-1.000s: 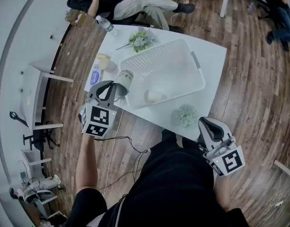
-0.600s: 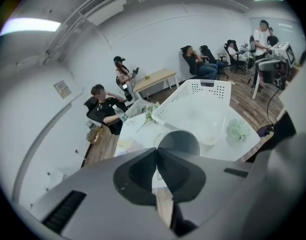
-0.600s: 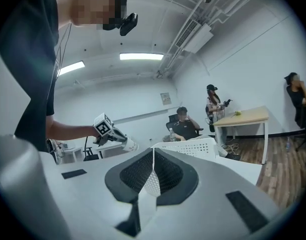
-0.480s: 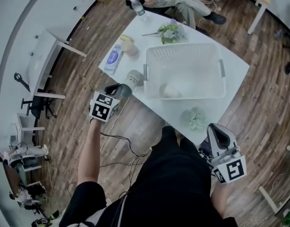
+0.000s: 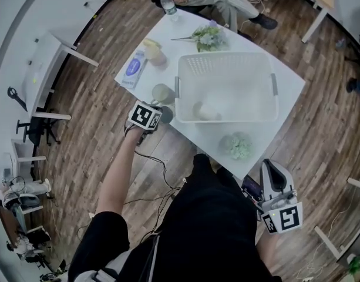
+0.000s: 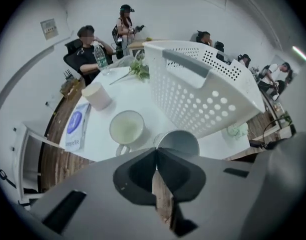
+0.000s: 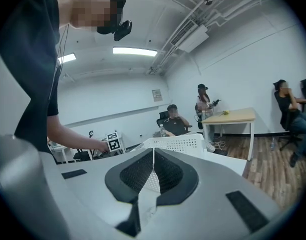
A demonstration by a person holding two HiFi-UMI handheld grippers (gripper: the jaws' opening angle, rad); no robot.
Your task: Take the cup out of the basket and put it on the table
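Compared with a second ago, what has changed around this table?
The left gripper, shut on the rim of the grey cup, has come down to the table's edge beside the basket. Nothing was let go. The right gripper, the mug and the white cup inside the basket stayed put.

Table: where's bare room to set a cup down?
Best: the near strip of the table, between the front wall of the basket and the green flower ball. Narrower strip right of the basket. Crowded on the left: mug, pouch, tan cup, left gripper.
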